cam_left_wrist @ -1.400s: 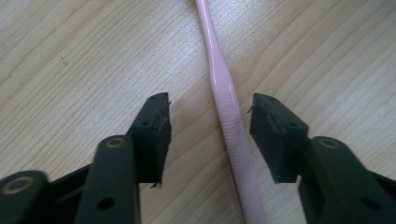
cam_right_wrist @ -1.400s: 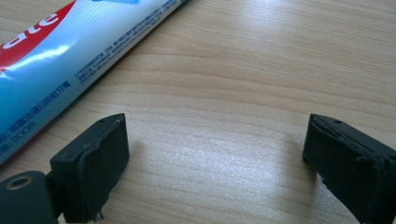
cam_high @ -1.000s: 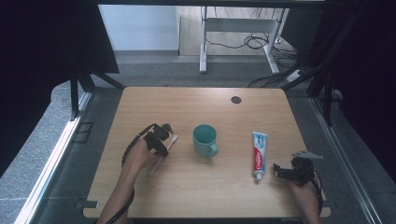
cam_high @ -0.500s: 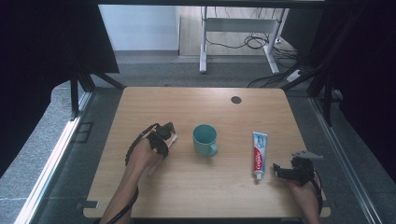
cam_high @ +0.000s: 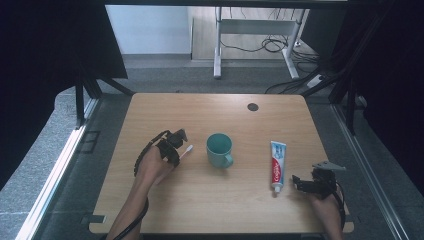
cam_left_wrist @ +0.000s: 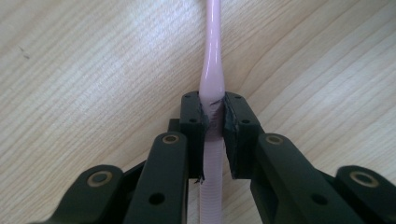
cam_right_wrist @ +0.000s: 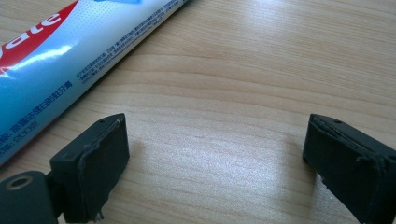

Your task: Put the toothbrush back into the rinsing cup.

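The pink toothbrush (cam_left_wrist: 211, 60) was pinched at the narrow neck of its handle between the pads of the left gripper (cam_left_wrist: 212, 119), whose jaws had just been closing until they pressed on the plastic from both sides. In the high view the toothbrush (cam_high: 187, 150) was seen lying on the wooden table (cam_high: 230, 210), its white head pointing towards the teal mug (cam_high: 220, 149) standing just beside it, with the left gripper (cam_high: 176, 142) set over the handle. The right gripper (cam_right_wrist: 215, 158) was held with its jaws spread wide and nothing between them, low over bare wood just beside the toothpaste tube (cam_right_wrist: 70, 60); from above the right gripper (cam_high: 302, 182) was seen near the capped end of the tube (cam_high: 277, 165), which lay well apart from the mug. The step in hand was judged to be the pickup of the toothbrush. For this to be done well, the grip should be kept firm and centred on the handle, so that the smooth plastic would not be twisted or slid between the pads. The brush would best be lifted straight off the table before being carried, the head being kept clear of the mug's rim. The open gripper could meanwhile be lined up squarely across the tube, so that it would be taken by its body.
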`<state>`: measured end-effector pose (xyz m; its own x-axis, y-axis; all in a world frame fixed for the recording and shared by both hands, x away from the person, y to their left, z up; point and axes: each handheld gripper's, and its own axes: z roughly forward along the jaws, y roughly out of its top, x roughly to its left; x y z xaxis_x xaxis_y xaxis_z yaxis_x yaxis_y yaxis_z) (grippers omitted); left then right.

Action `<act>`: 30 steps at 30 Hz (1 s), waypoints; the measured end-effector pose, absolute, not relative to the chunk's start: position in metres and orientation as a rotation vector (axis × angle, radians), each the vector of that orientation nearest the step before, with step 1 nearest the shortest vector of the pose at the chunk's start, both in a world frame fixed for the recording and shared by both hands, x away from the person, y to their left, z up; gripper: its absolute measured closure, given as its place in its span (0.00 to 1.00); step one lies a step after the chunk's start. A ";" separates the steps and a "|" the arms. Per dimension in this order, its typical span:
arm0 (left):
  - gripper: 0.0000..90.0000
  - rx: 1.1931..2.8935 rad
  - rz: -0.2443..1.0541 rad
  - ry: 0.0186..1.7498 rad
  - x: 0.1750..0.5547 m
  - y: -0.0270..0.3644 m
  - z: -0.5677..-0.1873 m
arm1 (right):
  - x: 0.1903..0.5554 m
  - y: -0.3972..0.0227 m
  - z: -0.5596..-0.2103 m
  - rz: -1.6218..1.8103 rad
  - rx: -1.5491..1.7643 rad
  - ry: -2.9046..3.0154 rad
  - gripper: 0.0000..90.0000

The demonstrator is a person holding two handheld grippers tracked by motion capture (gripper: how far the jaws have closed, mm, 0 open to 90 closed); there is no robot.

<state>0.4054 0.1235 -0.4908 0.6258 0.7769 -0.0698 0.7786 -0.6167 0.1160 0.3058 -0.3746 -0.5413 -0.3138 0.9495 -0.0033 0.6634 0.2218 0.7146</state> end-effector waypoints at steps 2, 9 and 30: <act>0.88 2.695 -0.014 1.294 0.405 0.123 -0.487 | 0.306 -0.375 -0.541 0.863 1.486 2.058 0.07; 0.88 2.656 0.019 1.245 0.404 0.125 -0.477 | 0.306 -0.375 -0.541 0.863 1.486 2.058 0.07; 0.88 2.486 0.067 1.140 0.398 0.131 -0.458 | 0.306 -0.375 -0.541 0.862 1.483 2.059 0.07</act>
<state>0.3983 0.1312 -0.4584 0.6658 0.7361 -0.1220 0.7169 -0.5858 0.3780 0.3058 -0.3746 -0.5413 -0.3146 0.9492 -0.0046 0.6627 0.2231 0.7149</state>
